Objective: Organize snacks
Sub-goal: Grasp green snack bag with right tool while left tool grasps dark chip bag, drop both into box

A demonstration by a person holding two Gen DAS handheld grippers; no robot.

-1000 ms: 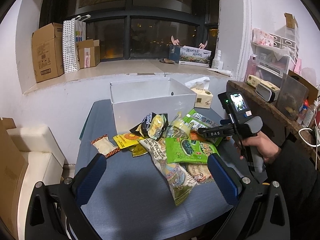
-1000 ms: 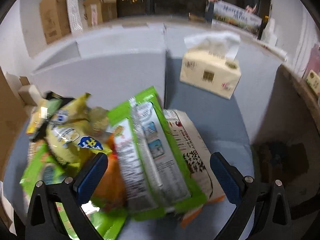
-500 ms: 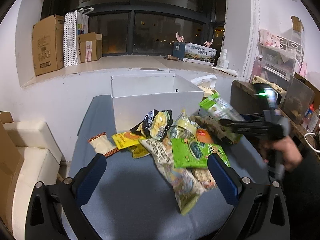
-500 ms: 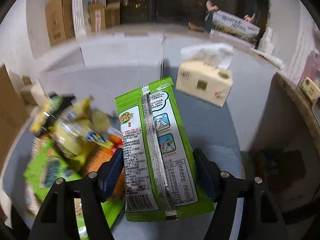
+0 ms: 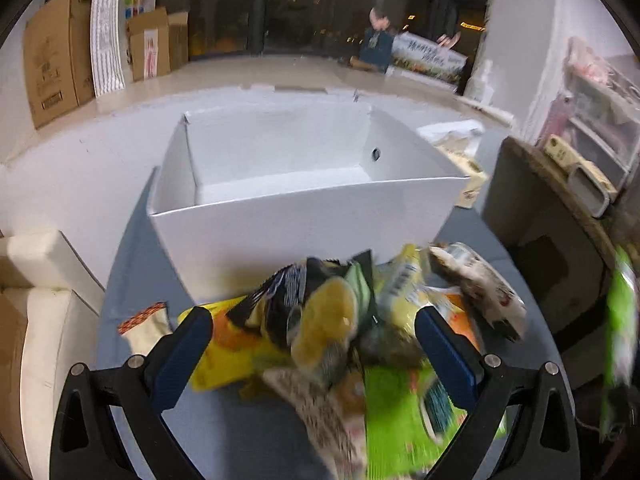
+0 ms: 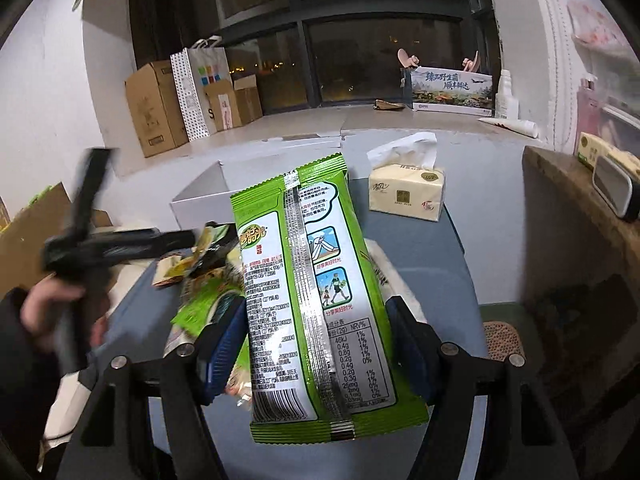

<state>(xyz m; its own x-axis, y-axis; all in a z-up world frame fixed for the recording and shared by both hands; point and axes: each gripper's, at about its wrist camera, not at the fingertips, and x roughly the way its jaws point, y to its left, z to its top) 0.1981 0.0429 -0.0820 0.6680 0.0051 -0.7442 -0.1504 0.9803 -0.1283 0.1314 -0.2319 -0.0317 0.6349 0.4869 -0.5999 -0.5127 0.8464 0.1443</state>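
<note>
My right gripper [image 6: 316,344] is shut on a green and white snack bag [image 6: 316,288] and holds it up above the table; the bag also shows at the right edge of the left wrist view [image 5: 620,328]. My left gripper [image 5: 312,344] is open, low over a pile of snack packets [image 5: 340,320], with a black and yellow bag [image 5: 320,304] between its fingers. An open white box [image 5: 304,208] stands just behind the pile. The left gripper [image 6: 120,240] shows blurred in the right wrist view.
A tissue pack [image 6: 406,192] sits on the blue-grey table [image 6: 440,264] right of the box. A small red-edged packet [image 5: 146,324] lies left of the pile. Cardboard boxes [image 5: 48,68] stand on the window ledge. A wooden shelf [image 5: 560,184] is at the right.
My right gripper closed on the green bag and lifted it up off the pile. My left gripper moved forward and down toward the pile and the white box.
</note>
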